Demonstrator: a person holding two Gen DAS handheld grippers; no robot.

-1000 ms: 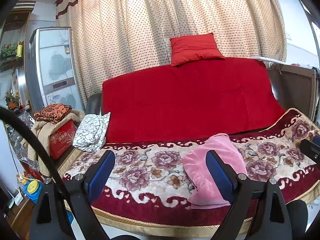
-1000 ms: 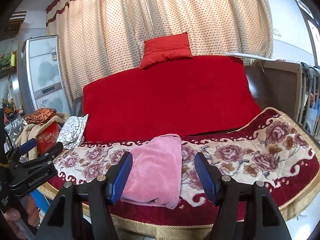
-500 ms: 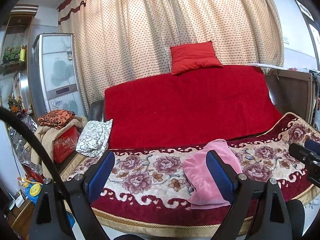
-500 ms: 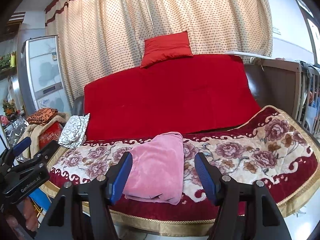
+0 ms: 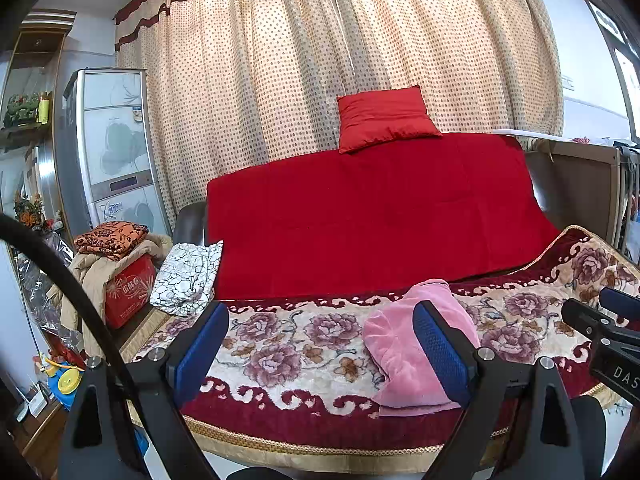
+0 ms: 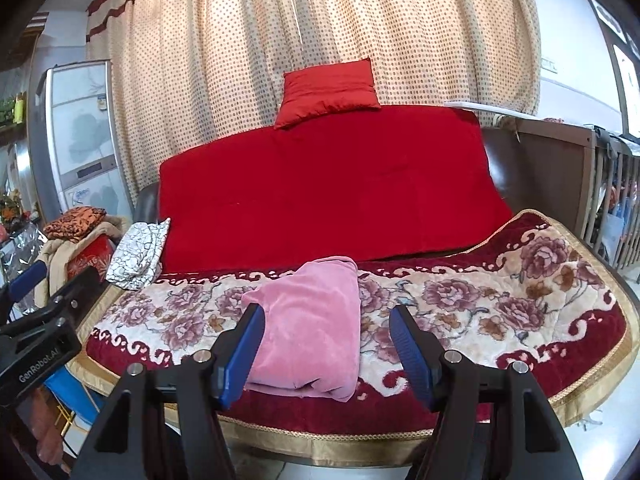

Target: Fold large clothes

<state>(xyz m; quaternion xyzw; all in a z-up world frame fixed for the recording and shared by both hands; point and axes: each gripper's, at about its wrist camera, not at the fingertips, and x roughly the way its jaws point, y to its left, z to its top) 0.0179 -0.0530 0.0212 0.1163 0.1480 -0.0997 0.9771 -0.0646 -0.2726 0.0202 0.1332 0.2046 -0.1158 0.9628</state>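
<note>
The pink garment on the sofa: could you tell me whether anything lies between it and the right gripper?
Nothing visible does. The pink garment lies folded on the floral blanket, straight ahead of the open right gripper, with only bare blanket alongside it.

Sofa [image 5: 360, 220] draped red, floral blanket [image 5: 304, 344] over seat; dotted cream curtains [image 5: 280, 60] at 12 o'clock; tall cabinet [image 5: 116, 148] at 9 o'clock.

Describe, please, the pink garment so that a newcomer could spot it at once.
Find the sofa draped in a red cover; its seat carries a floral blanket. The pink garment lies folded on that blanket near the front edge, the only plain pink, plush piece there.
</note>
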